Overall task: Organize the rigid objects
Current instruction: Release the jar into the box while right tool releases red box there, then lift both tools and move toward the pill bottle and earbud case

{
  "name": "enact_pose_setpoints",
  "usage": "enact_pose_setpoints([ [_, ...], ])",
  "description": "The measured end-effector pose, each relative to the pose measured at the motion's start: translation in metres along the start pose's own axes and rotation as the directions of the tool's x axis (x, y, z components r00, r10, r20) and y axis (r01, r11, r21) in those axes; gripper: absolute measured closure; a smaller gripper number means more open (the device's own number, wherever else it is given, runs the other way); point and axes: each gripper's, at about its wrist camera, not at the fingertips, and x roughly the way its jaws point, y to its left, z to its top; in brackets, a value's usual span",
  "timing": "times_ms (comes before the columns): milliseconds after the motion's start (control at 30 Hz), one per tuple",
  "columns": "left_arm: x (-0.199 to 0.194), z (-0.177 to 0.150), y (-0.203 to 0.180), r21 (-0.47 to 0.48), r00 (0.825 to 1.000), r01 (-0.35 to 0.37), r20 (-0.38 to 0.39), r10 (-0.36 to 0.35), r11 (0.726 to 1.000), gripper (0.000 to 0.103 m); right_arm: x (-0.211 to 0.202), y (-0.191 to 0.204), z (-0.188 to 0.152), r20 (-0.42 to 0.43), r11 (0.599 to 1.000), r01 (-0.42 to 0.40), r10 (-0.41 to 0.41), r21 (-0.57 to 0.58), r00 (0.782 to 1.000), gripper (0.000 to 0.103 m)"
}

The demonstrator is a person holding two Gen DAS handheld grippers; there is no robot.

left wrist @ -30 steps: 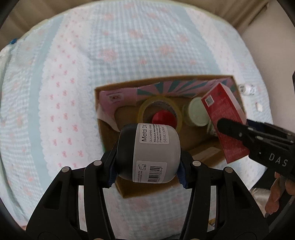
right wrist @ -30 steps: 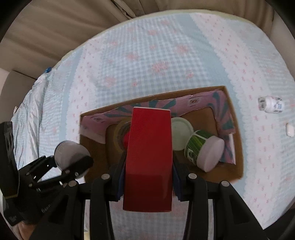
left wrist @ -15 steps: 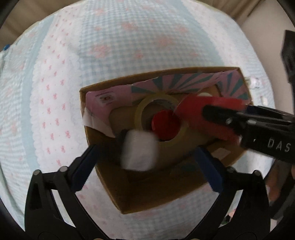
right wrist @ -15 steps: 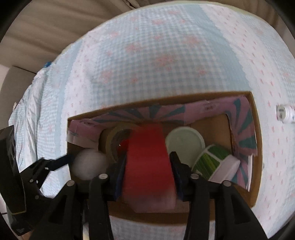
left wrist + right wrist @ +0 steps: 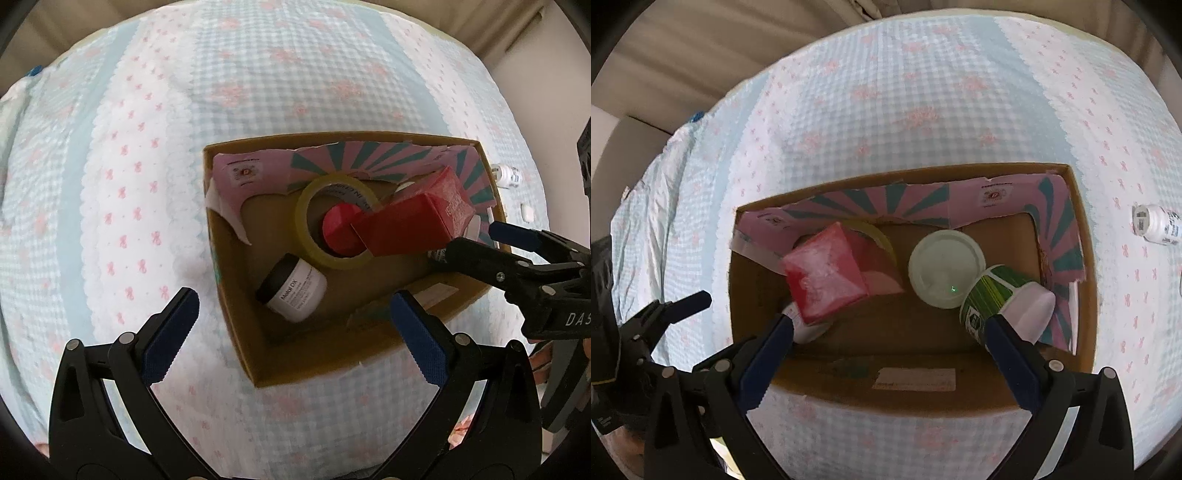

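Left tongs (image 5: 291,314) wide, empty | right tongs (image 5: 886,332) just opened, empty | jar (image 5: 293,290), red box (image 5: 410,221) in carton (image 5: 236,306)

This looks like a home, most likely a bedroom. The surface filling both views is a bed (image 5: 258,92) covered with a soft, puckered blue gingham bedspread (image 5: 905,92) printed with pink bows and flowers and set with white scalloped stripes. Beige curtains (image 5: 683,48) hang in folds behind its far edge. On the bedspread sits a worn cardboard box (image 5: 306,365) with torn pink and teal flaps, holding household odds and ends: a roll of packing tape (image 5: 306,236), a small cosmetic jar (image 5: 295,291), a red carton (image 5: 406,229). A little white bottle (image 5: 1156,223) lies loose on the cover beside the box.
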Motion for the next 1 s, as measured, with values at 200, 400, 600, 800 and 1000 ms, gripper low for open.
enact_pose_setpoints([
  [200,-0.024,-0.015,-0.001,-0.005,0.999,-0.006,0.042,0.006,1.0,0.0,-0.022,0.006,-0.011,0.039,1.0,0.007,-0.006,-0.025,0.999,0.0],
  [400,-0.058,-0.027,-0.004,-0.008,0.994,-0.021,0.107,0.022,1.0,0.0,-0.05,0.018,-0.023,0.089,0.999,0.01,-0.006,-0.047,0.996,0.0],
  [600,-0.1,-0.049,-0.002,-0.041,0.985,-0.039,0.166,0.045,0.998,0.0,-0.084,0.034,-0.037,0.149,0.996,0.046,-0.033,-0.082,0.988,0.0],
  [800,-0.141,-0.06,-0.01,-0.051,0.975,-0.096,0.196,0.104,0.994,0.0,-0.122,0.04,-0.052,0.188,0.997,0.069,-0.06,-0.042,0.98,0.0],
  [1000,-0.175,-0.063,-0.03,0.001,0.954,-0.134,0.269,0.129,0.991,0.0,-0.158,0.024,-0.062,0.237,0.995,0.093,-0.096,0.026,0.967,0.0],
])
